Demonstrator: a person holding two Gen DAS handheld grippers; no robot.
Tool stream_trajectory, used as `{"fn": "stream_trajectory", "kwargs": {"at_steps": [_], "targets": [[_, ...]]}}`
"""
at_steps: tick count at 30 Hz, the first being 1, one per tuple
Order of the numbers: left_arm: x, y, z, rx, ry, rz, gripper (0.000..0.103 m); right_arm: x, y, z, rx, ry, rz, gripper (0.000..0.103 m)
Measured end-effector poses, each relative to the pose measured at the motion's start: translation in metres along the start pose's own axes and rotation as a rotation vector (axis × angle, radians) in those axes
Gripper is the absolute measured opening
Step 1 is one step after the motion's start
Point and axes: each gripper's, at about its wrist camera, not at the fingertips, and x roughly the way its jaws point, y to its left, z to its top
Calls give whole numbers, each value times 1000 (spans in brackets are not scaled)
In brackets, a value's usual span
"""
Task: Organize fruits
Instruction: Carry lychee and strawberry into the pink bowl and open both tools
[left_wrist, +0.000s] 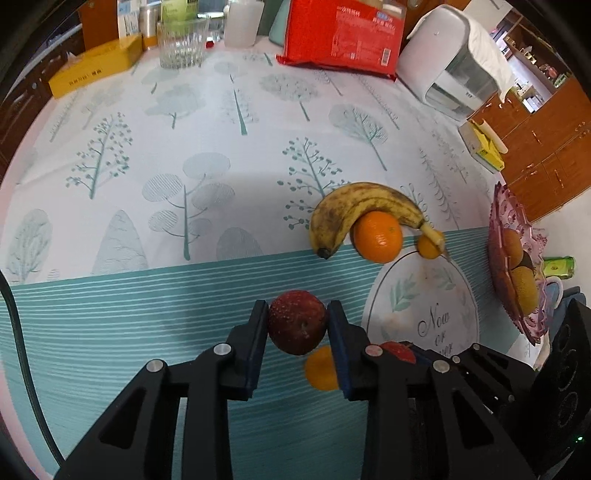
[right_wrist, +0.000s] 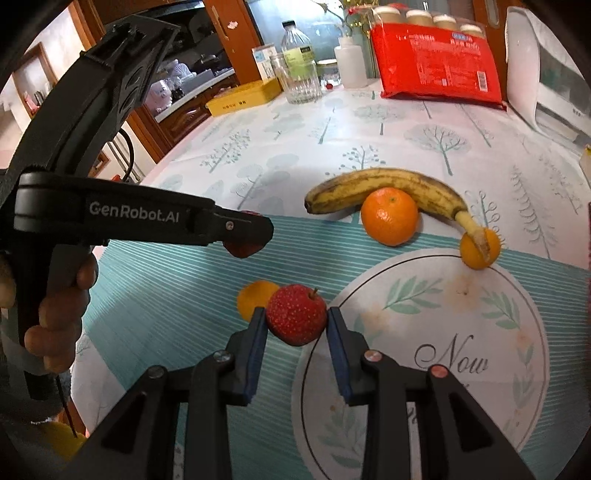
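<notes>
My left gripper (left_wrist: 297, 312) is shut on a dark red apple (left_wrist: 297, 325), held just above the striped tablecloth. In the right wrist view the left gripper (right_wrist: 255, 232) shows from the side in a person's hand, the dark apple (right_wrist: 242, 249) under its tip. My right gripper (right_wrist: 296, 315) is shut on a bright red speckled apple (right_wrist: 295, 314). A small orange fruit (right_wrist: 255, 295) lies on the cloth between both grippers. Farther back, a spotted banana (left_wrist: 362, 206) curls over an orange (left_wrist: 378, 238), its stem resting on a small orange (left_wrist: 428, 249).
A pink glass dish (left_wrist: 498, 221) with several fruits stands at the right table edge. A round printed placemat (right_wrist: 480, 332) lies under the right gripper. At the back are a red package (left_wrist: 343, 33), a glass tumbler (left_wrist: 181, 44), a yellow box (left_wrist: 96, 66) and a white appliance (left_wrist: 454, 55).
</notes>
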Motion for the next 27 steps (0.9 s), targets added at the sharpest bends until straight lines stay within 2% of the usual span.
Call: {"fn": "stream_trajectory", "kwargs": {"at_steps": [4, 10, 17, 27], "targets": [[-17, -10, -5, 15, -22, 6, 31, -22, 1, -3, -2, -36, -1, 33], [-41, -48, -17, 69, -63, 8, 31, -65, -10, -15, 11, -90, -1, 33], [-56, -135, -26, 170, -98, -34, 31, -126, -40, -32, 31, -147, -25, 33], [-68, -265, -22, 271, -161, -85, 31, -227, -122, -42, 65, -236, -131, 33]]}}
